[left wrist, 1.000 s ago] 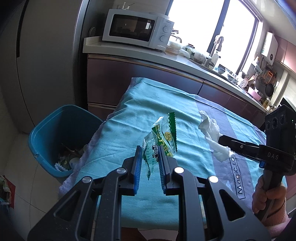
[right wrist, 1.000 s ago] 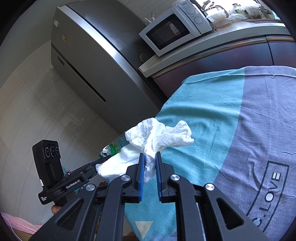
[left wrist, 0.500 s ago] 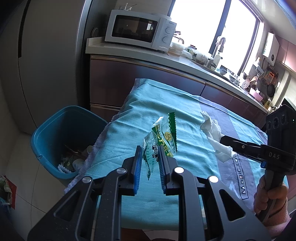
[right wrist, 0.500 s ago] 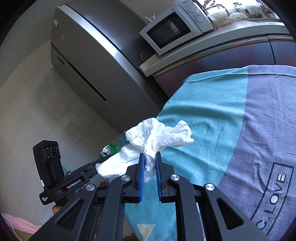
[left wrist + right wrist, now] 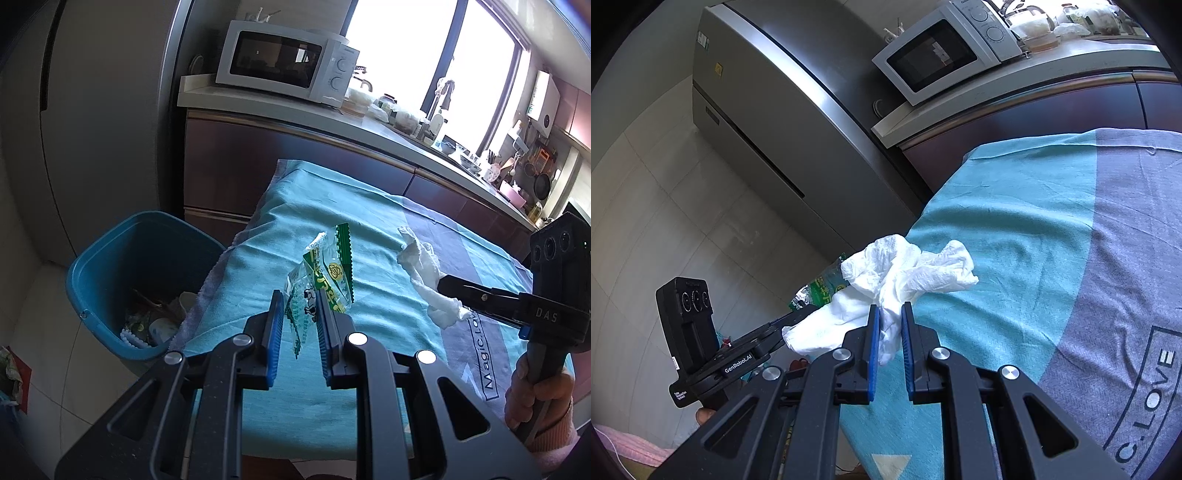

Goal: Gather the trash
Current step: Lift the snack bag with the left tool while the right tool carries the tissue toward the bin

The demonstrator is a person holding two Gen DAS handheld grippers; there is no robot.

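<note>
My left hand-held gripper [image 5: 299, 306] pinches a light, slippery wrapper [image 5: 325, 277] above the desk [image 5: 258, 258]; my right hand-held gripper [image 5: 888, 323] clamps a soft crumpled tissue [image 5: 905, 269] by its middle.

Glossy plastic wrapper [image 5: 325, 280], crumpled paper tissue [image 5: 905, 273], matt cloth [image 5: 369, 229].

The left gripper [image 5: 300, 302] points down and forward, its jaws pinching a wrapper [image 5: 325, 280]. The right gripper [image 5: 888, 317] tilts down too, jaws clamped on a tissue [image 5: 897, 269]. A hand [image 5: 535, 391] grips its handle.
</note>
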